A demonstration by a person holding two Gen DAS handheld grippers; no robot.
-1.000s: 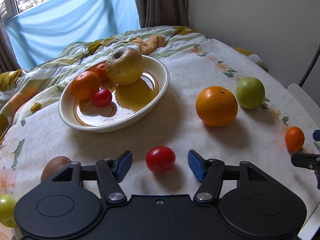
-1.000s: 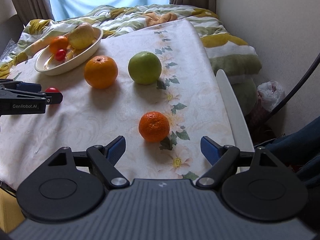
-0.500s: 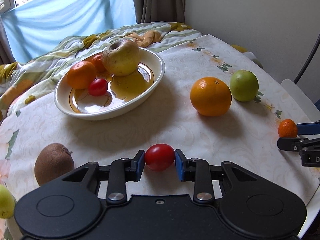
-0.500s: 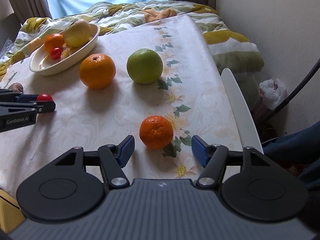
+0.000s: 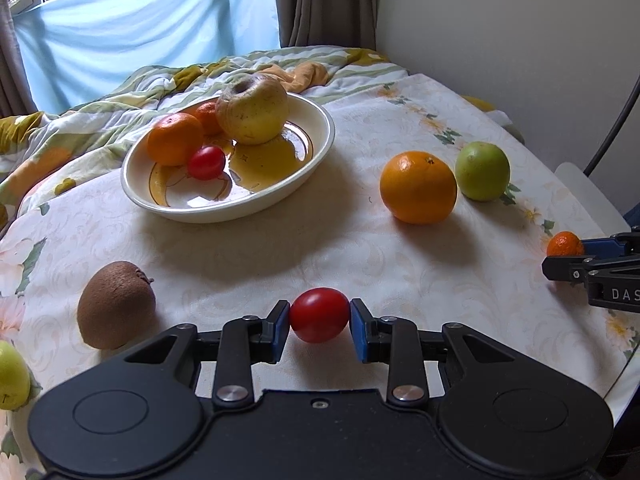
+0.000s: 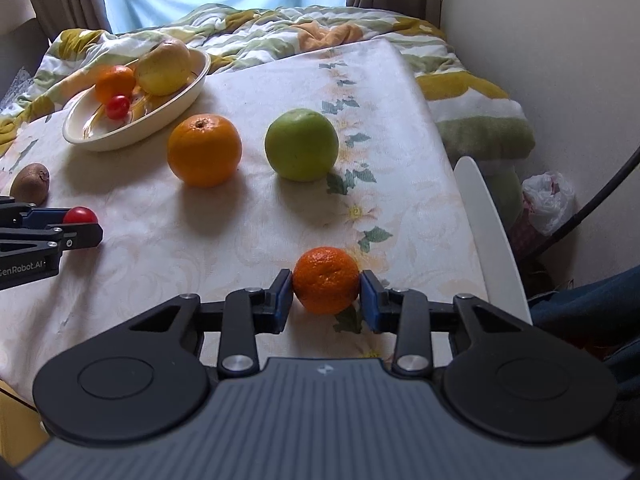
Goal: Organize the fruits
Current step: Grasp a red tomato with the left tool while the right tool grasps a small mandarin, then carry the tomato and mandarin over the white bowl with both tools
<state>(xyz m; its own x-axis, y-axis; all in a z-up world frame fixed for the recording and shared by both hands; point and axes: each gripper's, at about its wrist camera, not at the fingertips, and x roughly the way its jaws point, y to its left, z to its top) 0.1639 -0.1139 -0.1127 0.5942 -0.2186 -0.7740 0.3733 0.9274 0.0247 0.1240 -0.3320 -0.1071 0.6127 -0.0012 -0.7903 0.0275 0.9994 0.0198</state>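
At lower centre of each view, the left claw [image 5: 320, 322] pinches a smooth, soft, easily bruised tomato [image 5: 319, 315] and the right claw [image 6: 326, 294] a light, firmer mandarin [image 6: 326, 280], both gripped across their widest middle.

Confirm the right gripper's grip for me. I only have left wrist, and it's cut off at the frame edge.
Observer: The right gripper has both blue pads against the mandarin, one on each side.
Operator: Good. Do the two big fruits beyond it touch? They look like it from here.
Observer: No. The orange and the green apple sit apart, with bare tablecloth between them.
Operator: Anything past the right-hand edge?
Observer: A white plastic bag lies low down by the wall.
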